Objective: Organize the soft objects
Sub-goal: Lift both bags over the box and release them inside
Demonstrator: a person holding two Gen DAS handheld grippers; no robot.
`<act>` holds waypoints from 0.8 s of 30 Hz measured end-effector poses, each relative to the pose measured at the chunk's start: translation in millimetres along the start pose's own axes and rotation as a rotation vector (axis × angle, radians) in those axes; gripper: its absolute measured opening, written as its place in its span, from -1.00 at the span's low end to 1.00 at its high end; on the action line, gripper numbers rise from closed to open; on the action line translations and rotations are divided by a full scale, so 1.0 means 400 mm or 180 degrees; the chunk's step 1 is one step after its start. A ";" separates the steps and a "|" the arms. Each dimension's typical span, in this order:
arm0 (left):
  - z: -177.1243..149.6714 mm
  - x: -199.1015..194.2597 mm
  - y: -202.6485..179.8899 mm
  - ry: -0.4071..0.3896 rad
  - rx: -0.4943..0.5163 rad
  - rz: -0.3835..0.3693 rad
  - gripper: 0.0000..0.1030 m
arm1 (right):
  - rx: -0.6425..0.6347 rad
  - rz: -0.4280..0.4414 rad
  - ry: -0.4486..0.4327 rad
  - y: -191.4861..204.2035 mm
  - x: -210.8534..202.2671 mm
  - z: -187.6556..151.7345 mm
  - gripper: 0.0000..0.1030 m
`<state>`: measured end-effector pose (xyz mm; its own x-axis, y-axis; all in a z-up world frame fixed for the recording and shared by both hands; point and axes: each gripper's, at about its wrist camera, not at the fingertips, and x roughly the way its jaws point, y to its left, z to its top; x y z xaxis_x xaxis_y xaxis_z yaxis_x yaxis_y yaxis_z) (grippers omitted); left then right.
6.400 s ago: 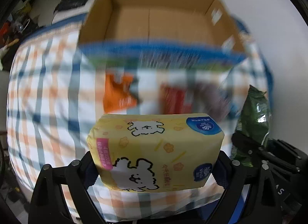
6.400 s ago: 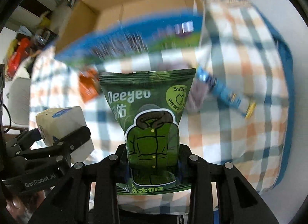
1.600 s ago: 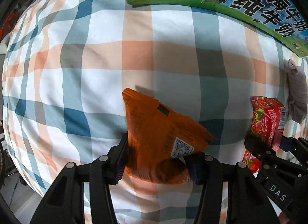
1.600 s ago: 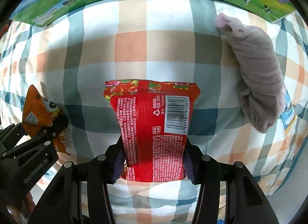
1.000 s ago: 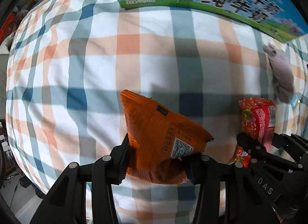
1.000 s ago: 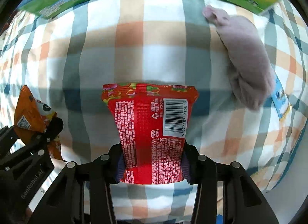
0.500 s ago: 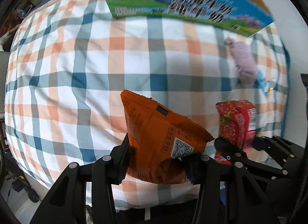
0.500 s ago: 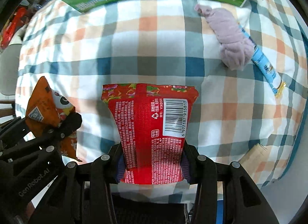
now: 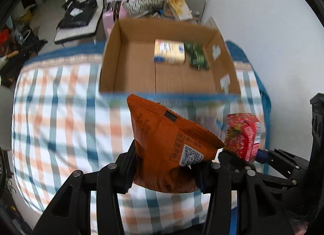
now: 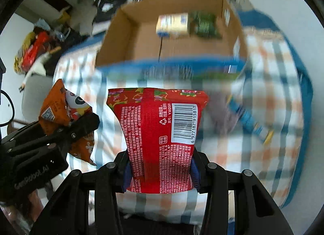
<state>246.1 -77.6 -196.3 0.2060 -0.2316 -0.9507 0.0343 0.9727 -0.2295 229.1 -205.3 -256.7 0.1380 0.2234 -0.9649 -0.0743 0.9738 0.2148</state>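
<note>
Checked bedcover (image 9: 60, 125) on a bed, open cardboard box (image 9: 129, 73) at its far side by the white wall. Left tongs (image 9: 165, 168) clamped on orange snack bag (image 9: 168, 144), held above the cover. Right tongs (image 10: 160, 172) clamped on red packet (image 10: 160, 133), barcode side facing the camera, also above the cover. Inside the box: yellow tissue pack (image 9: 169, 52) just beside green packet (image 9: 197, 56). Pinkish cloth (image 10: 222, 113) and blue tube (image 10: 249, 119) lie blurred on the cover, near the box front.

Two packs (image 9: 169, 51) lie side by side in the box (image 9: 129, 57).
</note>
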 end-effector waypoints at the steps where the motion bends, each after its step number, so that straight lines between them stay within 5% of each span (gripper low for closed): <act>1: 0.042 -0.002 0.005 -0.0043 0.0019 0.0035 -0.14 | 0.0022 -0.0003 -0.0038 -0.006 -0.011 0.030 -0.06; 6: 0.157 0.036 0.035 -0.0054 0.0040 0.0137 -0.14 | 0.0053 -0.0138 -0.0169 -0.026 -0.032 0.178 -0.06; 14: 0.313 0.176 0.093 0.0354 -0.0155 0.0016 -0.14 | 0.0121 -0.0331 0.0033 -0.077 0.087 0.356 -0.06; 24: 0.392 0.387 0.103 0.0861 -0.0223 0.0027 -0.14 | 0.0295 -0.0525 0.0399 -0.169 0.285 0.447 -0.06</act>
<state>432.8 -71.2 -320.3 -0.0628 -0.2280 -0.9716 -0.0360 0.9734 -0.2261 426.4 -238.2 -354.0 0.0165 0.0593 -0.9981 0.0311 0.9977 0.0598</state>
